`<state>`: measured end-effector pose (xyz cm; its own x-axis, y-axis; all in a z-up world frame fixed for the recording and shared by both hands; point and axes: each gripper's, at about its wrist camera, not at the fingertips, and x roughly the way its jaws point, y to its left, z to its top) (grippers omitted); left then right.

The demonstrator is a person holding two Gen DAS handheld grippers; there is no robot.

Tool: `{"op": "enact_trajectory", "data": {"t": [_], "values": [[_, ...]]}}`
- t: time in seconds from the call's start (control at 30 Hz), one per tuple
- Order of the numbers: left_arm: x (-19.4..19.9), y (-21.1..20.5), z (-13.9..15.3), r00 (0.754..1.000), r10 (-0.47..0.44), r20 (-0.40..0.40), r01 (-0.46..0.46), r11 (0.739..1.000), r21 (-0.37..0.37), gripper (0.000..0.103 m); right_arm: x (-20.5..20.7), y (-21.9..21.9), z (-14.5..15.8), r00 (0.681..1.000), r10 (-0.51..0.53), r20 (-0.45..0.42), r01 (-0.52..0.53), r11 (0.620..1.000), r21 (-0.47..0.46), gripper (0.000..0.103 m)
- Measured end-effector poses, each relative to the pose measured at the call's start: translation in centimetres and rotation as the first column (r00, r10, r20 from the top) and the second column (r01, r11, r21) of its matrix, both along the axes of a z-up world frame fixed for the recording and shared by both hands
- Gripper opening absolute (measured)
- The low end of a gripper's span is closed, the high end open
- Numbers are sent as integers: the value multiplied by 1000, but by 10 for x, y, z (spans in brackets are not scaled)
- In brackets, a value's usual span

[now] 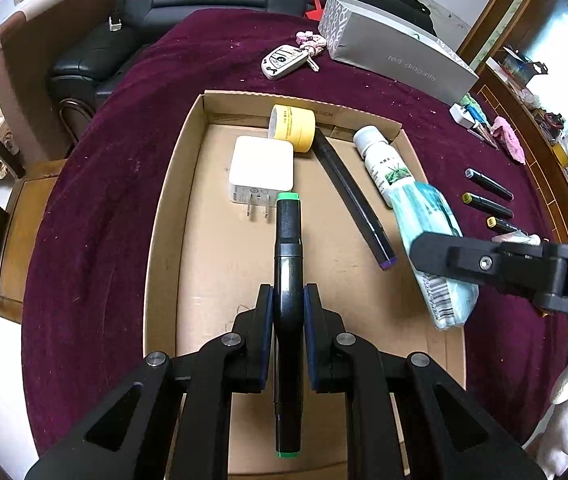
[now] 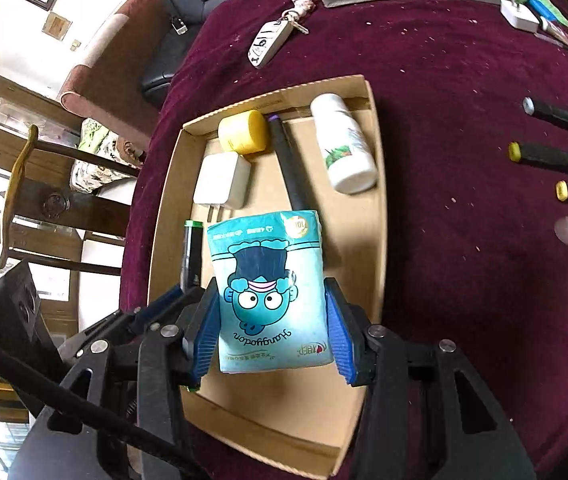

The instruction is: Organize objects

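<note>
Left wrist view: my left gripper has its fingers clamped nearly shut on a black marker with green end caps, gripped mid-barrel so it stays balanced and points along the fingers. It hangs over the cardboard tray, near the white charger. A yellow tape roll, a purple-tipped marker and a white bottle already lie in the tray, pushed toward the far wall, I judge to leave room.

Right wrist view: my right gripper has its fingers partly open, pressing both sides of a teal tissue pack, held above the tray's middle. Three more markers lie on the maroon surface, outside the tray.
</note>
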<state>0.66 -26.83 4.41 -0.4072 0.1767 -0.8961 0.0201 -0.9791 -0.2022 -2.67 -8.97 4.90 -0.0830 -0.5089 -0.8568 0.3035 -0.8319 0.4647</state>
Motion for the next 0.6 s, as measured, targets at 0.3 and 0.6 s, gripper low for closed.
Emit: {"op": "enact_trajectory", "data": {"t": [0.3,0.6], "values": [[-7,-5,-12,1000,5,15,-5,1000,4,12,-11,-19,-5,1000,-9,-24,10,999,48,47],[-14,-11,-17,1000,12,24,-12,1000,10,12,-14,-28,-13,1000,-4,-19,5,997,72,47]]}}
